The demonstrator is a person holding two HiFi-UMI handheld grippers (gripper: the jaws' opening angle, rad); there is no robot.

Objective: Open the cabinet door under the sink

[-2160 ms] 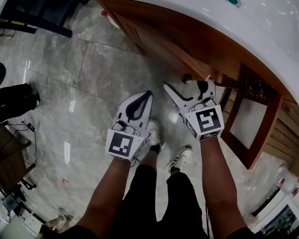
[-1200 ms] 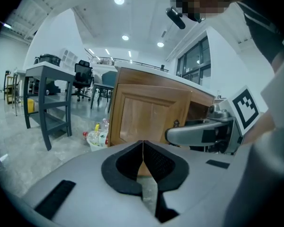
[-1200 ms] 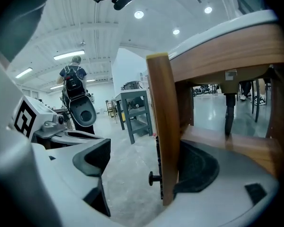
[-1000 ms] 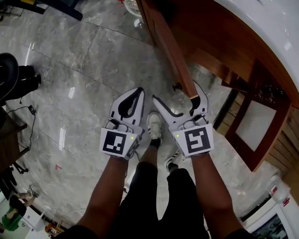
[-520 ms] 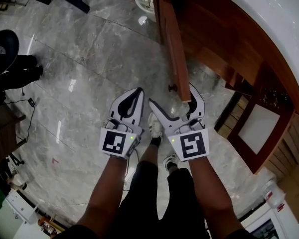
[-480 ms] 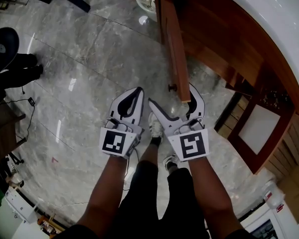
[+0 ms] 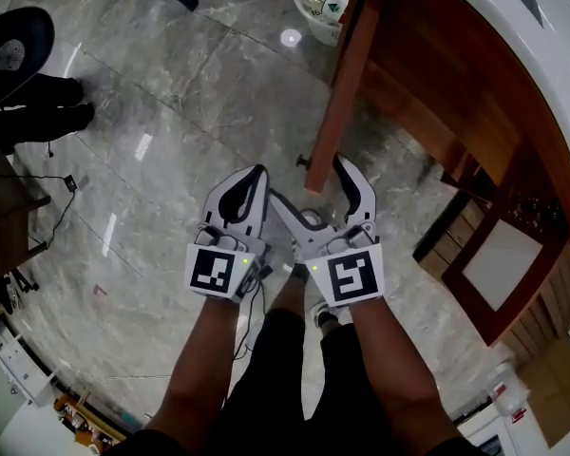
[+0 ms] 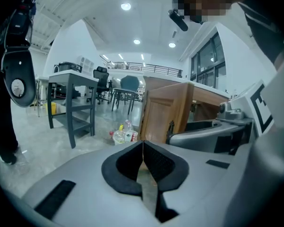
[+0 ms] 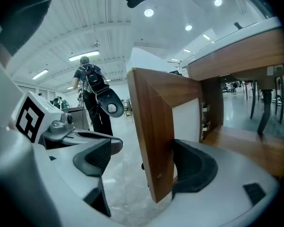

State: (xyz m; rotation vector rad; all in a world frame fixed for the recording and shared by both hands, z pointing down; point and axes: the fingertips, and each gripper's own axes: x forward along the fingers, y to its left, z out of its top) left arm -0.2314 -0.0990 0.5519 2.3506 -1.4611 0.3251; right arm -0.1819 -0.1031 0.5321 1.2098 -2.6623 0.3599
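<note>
Head view looks down at the cabinet door (image 7: pixel 340 93), which stands swung out from the cabinet (image 7: pixel 437 93) under the white sink (image 7: pixel 551 55). It sticks out over the floor (image 7: pixel 171 141) toward the person. The near end of the door sits right between the two jaws of the right gripper (image 7: pixel 309 180). Right gripper view shows those jaws wide apart with the door edge (image 9: pixel 154 141) in the gap. The right pad (image 9: pixel 194 167) looks like it touches the inside face of the door. The left pad (image 9: pixel 95 156) is away from the outside face. So this gripper is not squeezing the door; it is hooked round it. The small dark knob (image 7: pixel 302 162) is on the left face of the door, just beside the left jaw. The left gripper (image 7: pixel 255 174) hangs just to the left of the door and touches nothing. Its jaws are pressed together with nothing between them (image 8: pixel 143 148). I think the door is already most of the way open. To do this step well, the right pad should stay flat on the inside face. The hand should go in a round path with the door, not straight back, and go slowly so the edge does not slip out of the gap.
</note>
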